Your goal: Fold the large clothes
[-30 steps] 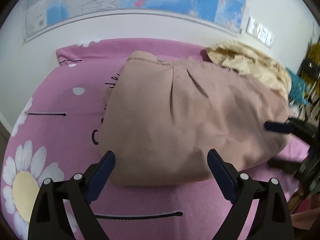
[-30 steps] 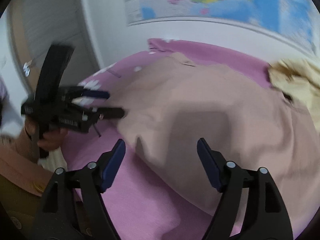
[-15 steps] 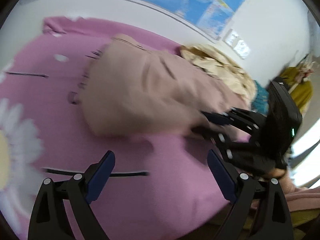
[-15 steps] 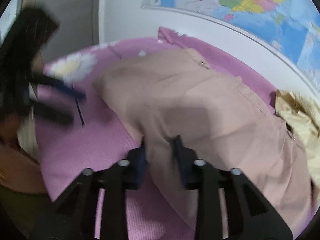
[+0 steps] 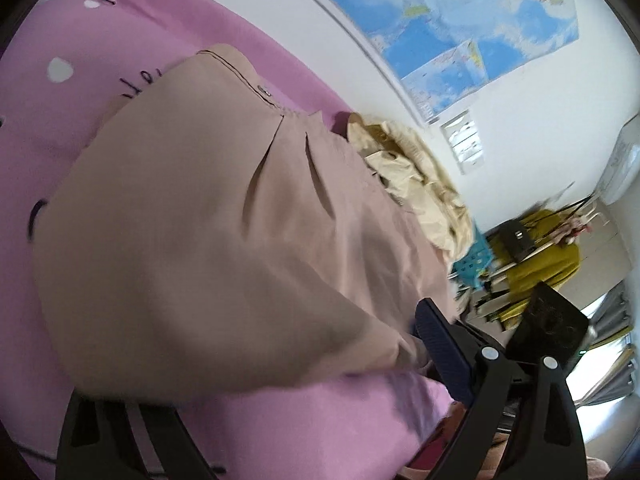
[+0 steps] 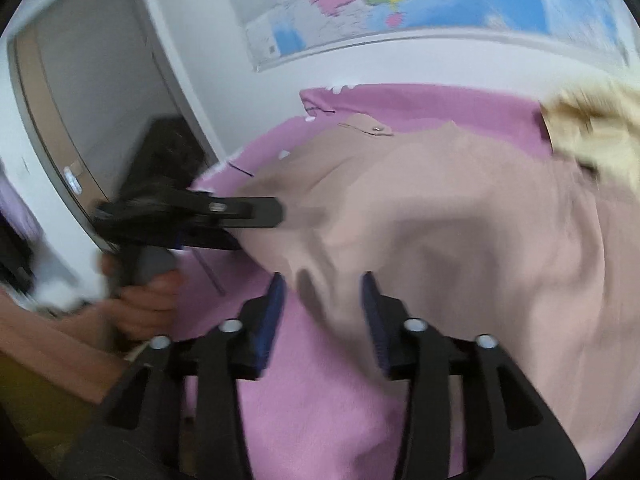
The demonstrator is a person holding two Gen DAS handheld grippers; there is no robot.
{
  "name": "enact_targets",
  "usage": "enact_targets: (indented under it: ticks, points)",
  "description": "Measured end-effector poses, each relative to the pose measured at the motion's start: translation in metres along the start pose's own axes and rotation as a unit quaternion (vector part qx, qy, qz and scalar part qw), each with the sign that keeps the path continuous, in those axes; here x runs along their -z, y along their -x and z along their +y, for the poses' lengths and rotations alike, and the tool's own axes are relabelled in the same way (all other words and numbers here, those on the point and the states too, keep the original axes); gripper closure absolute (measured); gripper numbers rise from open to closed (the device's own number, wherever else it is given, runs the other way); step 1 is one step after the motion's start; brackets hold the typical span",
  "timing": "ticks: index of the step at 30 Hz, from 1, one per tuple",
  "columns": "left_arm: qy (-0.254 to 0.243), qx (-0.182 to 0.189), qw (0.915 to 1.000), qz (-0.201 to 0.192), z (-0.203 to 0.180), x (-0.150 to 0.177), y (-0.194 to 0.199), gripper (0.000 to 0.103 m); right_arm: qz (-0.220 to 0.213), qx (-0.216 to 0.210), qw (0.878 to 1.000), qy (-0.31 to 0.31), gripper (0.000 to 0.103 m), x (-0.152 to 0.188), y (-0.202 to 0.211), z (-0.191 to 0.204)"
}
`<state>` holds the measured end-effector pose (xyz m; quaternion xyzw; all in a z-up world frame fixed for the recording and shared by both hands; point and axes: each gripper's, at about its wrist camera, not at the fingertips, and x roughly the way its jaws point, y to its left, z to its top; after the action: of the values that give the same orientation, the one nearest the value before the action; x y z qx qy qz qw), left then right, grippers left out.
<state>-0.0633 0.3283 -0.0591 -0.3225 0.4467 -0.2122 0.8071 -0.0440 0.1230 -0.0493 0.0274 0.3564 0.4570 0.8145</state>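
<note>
Folding a beige garment (image 5: 224, 240) on a pink bedspread (image 5: 280, 420), waistband toward the wall, hem toward both tools. Right gripper (image 6: 323, 284) at the near edge, jaws opening around a raised fold of cloth, pads seemingly clear of it. Left gripper (image 6: 258, 228) at the garment's left corner, jaws apart, cloth draped over one finger. Lies lengthwise straight ahead of both; likely calls for a fresh pinch at each near corner, then a carry toward the waistband.

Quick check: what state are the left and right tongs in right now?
Left tongs: open, edge of the beige-pink fabric garment between the jaws.
Right tongs: opening, a garment fold between the jaws, not pinched.
</note>
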Motion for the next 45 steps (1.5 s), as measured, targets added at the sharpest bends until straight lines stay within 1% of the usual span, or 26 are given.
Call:
enact_targets:
  ticks: [1,3,4,7,9,12,14,17,19,20,23,24,26,29,31,33,34,35,36,37,39,40,41,43,44,45]
  points:
    - [-0.005,-0.007,0.9999,0.005,-0.002,-0.004,-0.005,0.012,-0.003,-0.028,0.999,-0.029,0.046,0.006,0.012,-0.009]
    - [-0.015,-0.022,0.9995,0.015,-0.007,-0.011,-0.015,0.012,-0.015,-0.06,0.995,-0.082,0.043,0.019,0.035,-0.026]
    - [-0.019,-0.028,0.9993,0.016,-0.009,-0.013,-0.02,0.012,-0.016,-0.07,0.991,-0.109,0.039,0.027,0.044,-0.035]
    - [-0.026,-0.047,0.9985,0.015,-0.014,-0.024,-0.032,0.014,-0.028,-0.074,0.977,-0.196,0.036,0.058,0.075,-0.065]
    - [-0.033,-0.081,0.9961,0.006,-0.017,-0.026,-0.036,0.031,-0.035,-0.051,0.966,-0.252,0.036,0.08,0.089,-0.083]
    - [-0.048,-0.122,0.9914,0.0,-0.019,-0.026,-0.038,0.044,-0.052,-0.001,0.952,-0.303,0.035,0.101,0.103,-0.099]
    - [-0.047,-0.133,0.99,-0.001,-0.019,-0.025,-0.038,0.048,-0.07,0.036,0.943,-0.322,0.034,0.105,0.105,-0.105]
    - [-0.044,-0.136,0.9897,0.003,-0.018,-0.026,-0.038,0.049,-0.086,0.073,0.941,-0.318,0.032,0.1,0.1,-0.102]
    - [-0.04,-0.134,0.9902,0.004,-0.017,-0.027,-0.038,0.047,-0.103,0.096,0.939,-0.315,0.026,0.09,0.091,-0.098]
    - [-0.04,-0.133,0.9903,0.004,-0.017,-0.027,-0.036,0.043,-0.108,0.102,0.938,-0.313,0.025,0.086,0.087,-0.099]
    - [-0.062,-0.144,0.9876,0.008,-0.022,-0.026,-0.04,0.037,-0.131,0.118,0.933,-0.313,0.023,0.076,0.08,-0.103]
    - [-0.073,-0.144,0.9869,0.011,-0.025,-0.025,-0.042,0.032,-0.14,0.113,0.933,-0.312,0.023,0.073,0.077,-0.106]
    - [-0.095,-0.152,0.9838,0.016,-0.029,-0.024,-0.045,0.03,-0.146,0.113,0.931,-0.314,0.023,0.063,0.07,-0.113]
    - [-0.107,-0.156,0.9817,0.02,-0.03,-0.026,-0.049,0.025,-0.151,0.087,0.931,-0.32,0.024,0.053,0.065,-0.122]
    - [-0.094,-0.142,0.9853,0.019,-0.026,-0.029,-0.048,0.019,-0.147,0.077,0.932,-0.321,0.032,0.046,0.06,-0.128]
    - [-0.081,-0.12,0.9894,0.016,-0.024,-0.031,-0.05,0.008,-0.145,0.069,0.931,-0.329,0.042,0.045,0.058,-0.135]
    - [-0.081,-0.12,0.9894,0.012,-0.024,-0.03,-0.051,0.007,-0.143,0.063,0.931,-0.33,0.051,0.043,0.056,-0.137]
    - [-0.09,-0.13,0.9874,0.007,-0.027,-0.028,-0.053,0.008,-0.14,0.064,0.93,-0.333,0.056,0.043,0.055,-0.138]
    - [-0.098,-0.142,0.9849,0.005,-0.029,-0.027,-0.054,0.013,-0.136,0.062,0.929,-0.34,0.063,0.044,0.055,-0.142]
    - [-0.105,-0.154,0.9825,0.002,-0.03,-0.026,-0.055,0.018,-0.137,0.055,0.927,-0.344,0.065,0.045,0.054,-0.145]
    - [-0.1,-0.171,0.9802,-0.005,-0.027,-0.029,-0.054,0.039,-0.138,0.033,0.924,-0.354,0.065,0.046,0.055,-0.15]
    - [-0.086,-0.17,0.9817,-0.005,-0.023,-0.032,-0.052,0.043,-0.138,0.025,0.924,-0.356,0.06,0.045,0.056,-0.151]
    - [-0.072,-0.169,0.9829,-0.004,-0.02,-0.035,-0.051,0.051,-0.148,0.01,0.922,-0.357,0.056,0.044,0.056,-0.152]
    - [-0.055,-0.17,0.9839,-0.001,-0.016,-0.039,-0.05,0.057,-0.158,-0.011,0.921,-0.355,0.042,0.039,0.055,-0.151]
    - [-0.052,-0.175,0.9832,0.0,-0.016,-0.039,-0.051,0.063,-0.158,-0.016,0.922,-0.352,0.041,0.037,0.055,-0.15]
    - [-0.053,-0.182,0.9819,0.002,-0.017,-0.04,-0.052,0.067,-0.153,-0.012,0.923,-0.352,0.045,0.035,0.053,-0.15]
